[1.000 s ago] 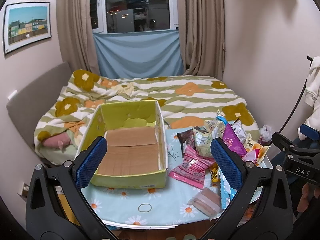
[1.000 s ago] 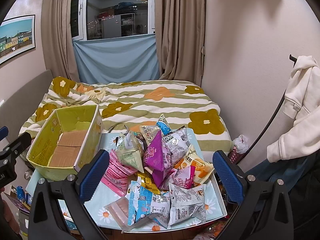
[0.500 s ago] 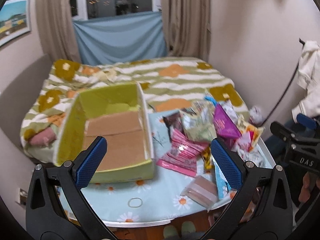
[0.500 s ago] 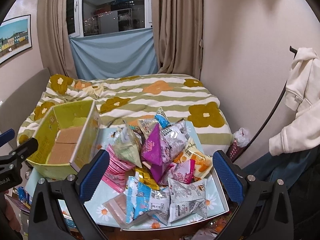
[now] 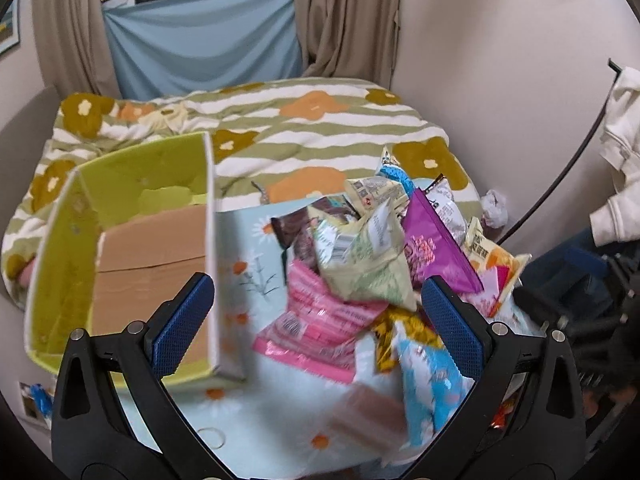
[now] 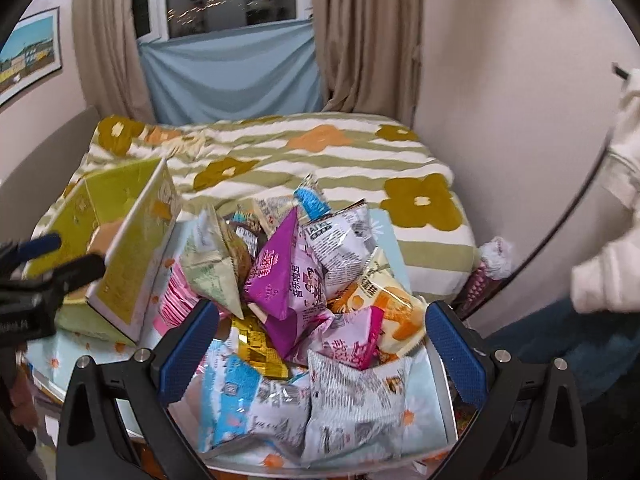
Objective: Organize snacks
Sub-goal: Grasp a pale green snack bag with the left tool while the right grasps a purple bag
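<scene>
Snack packets (image 6: 304, 300), their print blurred beyond reading, lie heaped on the floral surface (image 5: 256, 412) just right of the green box (image 5: 132, 248); left gripper (image 5: 316, 320) and right gripper (image 6: 320, 354) hover above, fingers spread, empty.

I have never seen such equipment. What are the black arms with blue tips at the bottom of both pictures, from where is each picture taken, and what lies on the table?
They are two hand-held claws; a person carries one in each hand. Each picture comes from a small camera on a claw, looking forward along its fingers. One shows the left claw, the other the right claw. Both are open and hold nothing. On the table, with its flowered cloth, stands a green box with only cardboard at its bottom, and beside it a pile of snack bags. A bed lies behind.
</scene>
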### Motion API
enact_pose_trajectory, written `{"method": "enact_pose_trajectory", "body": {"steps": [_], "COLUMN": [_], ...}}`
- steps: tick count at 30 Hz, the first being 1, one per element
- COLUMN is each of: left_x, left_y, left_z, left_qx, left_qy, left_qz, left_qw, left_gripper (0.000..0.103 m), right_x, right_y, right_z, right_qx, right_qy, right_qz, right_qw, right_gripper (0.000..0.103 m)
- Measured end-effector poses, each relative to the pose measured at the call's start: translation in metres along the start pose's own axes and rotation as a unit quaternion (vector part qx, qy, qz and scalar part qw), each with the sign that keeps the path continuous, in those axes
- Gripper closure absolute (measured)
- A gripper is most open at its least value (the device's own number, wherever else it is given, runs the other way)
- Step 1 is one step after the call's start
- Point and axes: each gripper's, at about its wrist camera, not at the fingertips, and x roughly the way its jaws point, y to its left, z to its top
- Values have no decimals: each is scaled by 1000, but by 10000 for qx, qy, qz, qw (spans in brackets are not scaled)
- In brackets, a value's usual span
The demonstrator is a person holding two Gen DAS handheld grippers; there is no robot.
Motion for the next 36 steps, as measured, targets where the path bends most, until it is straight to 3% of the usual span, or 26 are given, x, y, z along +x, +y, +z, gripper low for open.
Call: {"method": "enact_pose_trajectory", "body": {"steps": [7, 17, 20, 25, 36], "left_x": [65, 122, 130, 136, 124], "left_y": [-20, -29, -25, -23, -20], "left_z": [14, 20, 21, 20, 16], "left_qx": [-208, -495, -653, -701, -461], "left_qy": [578, 1080, 1236, 1357, 1372], "left_qz": [-135, -44, -91, -126, -133], "left_qw": [9980, 9929, 9901, 9882, 9894], "left_gripper": [0, 0, 17, 27, 32], "right_x": [54, 96, 101, 110, 124], "right_y": [-5, 0, 1, -3, -7], "right_z": [-2, -4, -2, 4, 12], "right_qx": [-493, -962, -998, -926, -851], "right_qy": [441, 832, 887, 990, 1140], "right_qz": [636, 1077, 1186, 1371, 1648], "right_qw": [9958, 9860, 9839, 9812, 9760], "right_gripper": [0, 0, 0, 0, 0]}}
